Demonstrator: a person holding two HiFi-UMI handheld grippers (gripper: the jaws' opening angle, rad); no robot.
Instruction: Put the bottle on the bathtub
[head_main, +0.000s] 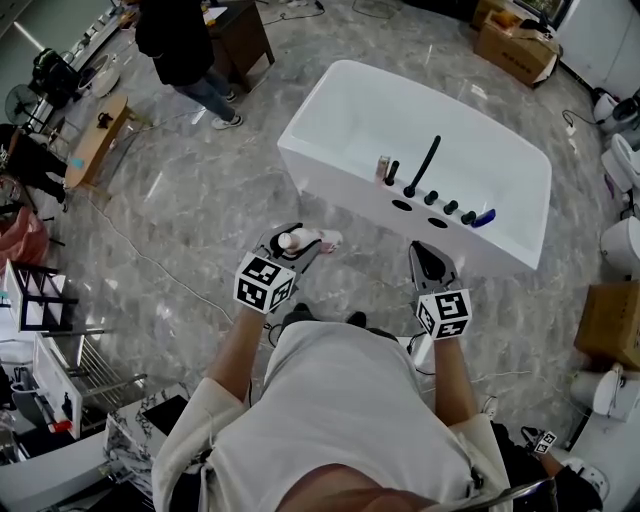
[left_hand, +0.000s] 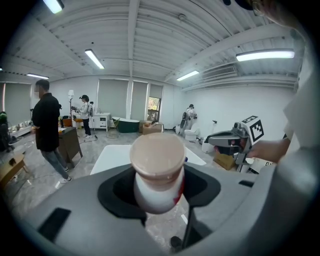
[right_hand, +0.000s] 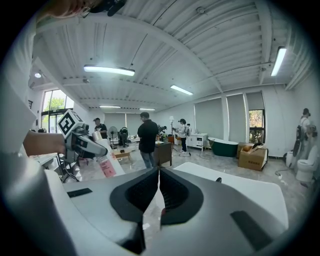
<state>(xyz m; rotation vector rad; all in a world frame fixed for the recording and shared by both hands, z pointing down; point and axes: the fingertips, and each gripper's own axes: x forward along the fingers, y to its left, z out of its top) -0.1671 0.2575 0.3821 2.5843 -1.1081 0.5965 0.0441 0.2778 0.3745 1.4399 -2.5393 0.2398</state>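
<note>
White bottle (left_hand: 156, 175) with pinkish cap and red label, pinched in left claw (head_main: 289, 243), right claw (head_main: 431, 266) pressed together, empty

White plastic bottle (head_main: 305, 240) with pale round cap and pink label, lying sideways, clamped in left gripper (head_main: 292, 245). Near white rectangular bathtub (head_main: 330, 185) with black fittings (head_main: 425, 165), not on it.

Head view steeply above bathtub (head_main: 335, 188)
</note>
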